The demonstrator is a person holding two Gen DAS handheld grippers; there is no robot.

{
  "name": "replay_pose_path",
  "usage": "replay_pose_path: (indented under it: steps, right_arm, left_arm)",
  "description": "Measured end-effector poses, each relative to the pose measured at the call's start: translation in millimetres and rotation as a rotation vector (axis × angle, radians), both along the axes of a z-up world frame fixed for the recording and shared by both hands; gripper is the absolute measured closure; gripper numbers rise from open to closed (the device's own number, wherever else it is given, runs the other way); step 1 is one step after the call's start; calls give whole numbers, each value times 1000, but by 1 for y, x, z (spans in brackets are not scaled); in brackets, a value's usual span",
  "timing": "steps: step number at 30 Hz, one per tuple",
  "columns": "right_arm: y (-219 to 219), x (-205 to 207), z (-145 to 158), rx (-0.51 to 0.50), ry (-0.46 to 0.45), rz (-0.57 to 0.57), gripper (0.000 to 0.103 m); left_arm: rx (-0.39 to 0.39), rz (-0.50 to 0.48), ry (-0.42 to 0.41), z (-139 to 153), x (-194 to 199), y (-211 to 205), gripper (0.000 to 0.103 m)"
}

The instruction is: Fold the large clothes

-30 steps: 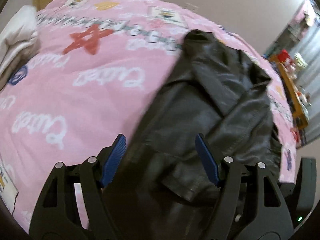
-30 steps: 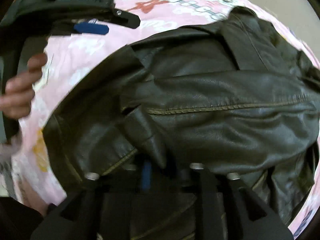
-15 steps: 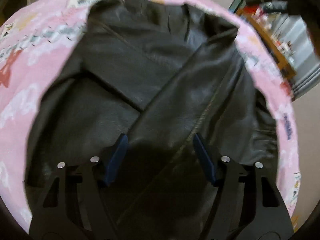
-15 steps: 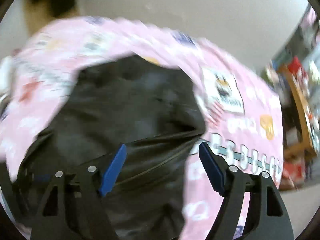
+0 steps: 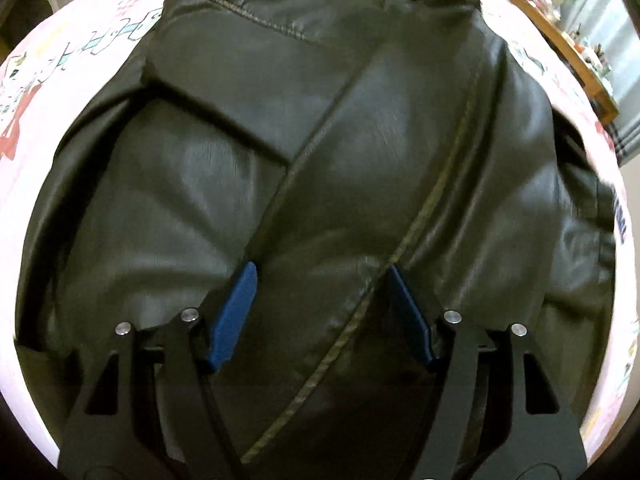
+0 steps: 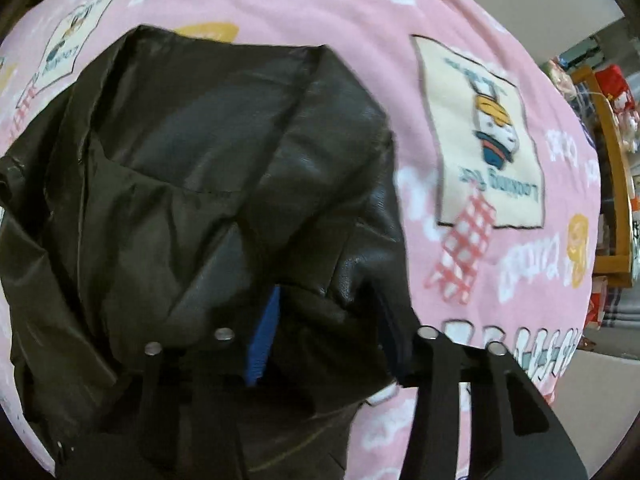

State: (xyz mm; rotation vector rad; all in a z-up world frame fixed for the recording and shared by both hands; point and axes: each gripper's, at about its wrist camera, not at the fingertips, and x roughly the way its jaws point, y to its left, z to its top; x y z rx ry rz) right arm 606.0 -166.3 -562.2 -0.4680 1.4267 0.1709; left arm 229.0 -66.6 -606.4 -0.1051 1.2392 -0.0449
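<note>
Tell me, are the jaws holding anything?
The right gripper is closing its jaws on a fold at the edge of the black leather jacket. The left gripper is open over the jacket, holding nothing.

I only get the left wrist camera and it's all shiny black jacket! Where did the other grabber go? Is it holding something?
Observer: The right gripper is at the jacket edge. Its jaws are closing with a fold of leather between them.
Operator: Is that the outside part?
Observer: Beside that fold the jacket lies open, showing what looks like its duller lining.
Operator: What's next to it?
Observer: A cream cartoon patch on the pink blanket, to the right of the jacket.
</note>
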Motion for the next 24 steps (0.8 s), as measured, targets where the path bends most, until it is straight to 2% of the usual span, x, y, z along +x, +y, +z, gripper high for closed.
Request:
replay_pose_path:
  steps: [6, 7, 8, 10, 11, 12, 14, 18, 19, 20, 22, 24]
  right_arm:
    - [9, 29, -20, 35, -59, -131, 73]
    - [7, 31, -21, 40, -90, -144, 79]
    - [1, 33, -22, 72, -97, -171, 101]
    - [-18, 33, -16, 240, -64, -236, 101]
    - [-27, 29, -7, 329, -58, -241, 101]
    - [-34, 24, 3, 373, -72, -228, 101]
    - [-48, 6, 32, 427, -142, -172, 101]
    - [-65, -37, 71, 515, -175, -74, 101]
    - [-59, -50, 77, 533, -164, -54, 101]
    - [-54, -63, 72, 549, -114, -23, 101]
    - [-35, -68, 48, 442, -56, 10, 101]
    - [-19, -60, 12, 299, -61, 11, 102]
  left_arm:
    - [6, -2, 26, 1, -21, 2, 36]
    - [12, -5, 27, 1, -21, 2, 36]
    - [20, -5, 30, 1, -22, 1, 36]
    - [33, -12, 30, 2, -24, 2, 36]
    - [43, -14, 33, 2, -22, 1, 36]
    - [50, -14, 40, 3, -21, 1, 36]
    - [56, -18, 43, 5, -19, 2, 36]
    - [54, -11, 46, 14, -14, 4, 40]
    - [52, -6, 45, 16, -11, 4, 40]
    - [52, 2, 45, 18, -10, 7, 40]
    - [56, 23, 52, 16, -7, 12, 40]
    - [51, 40, 63, 13, -3, 21, 40]
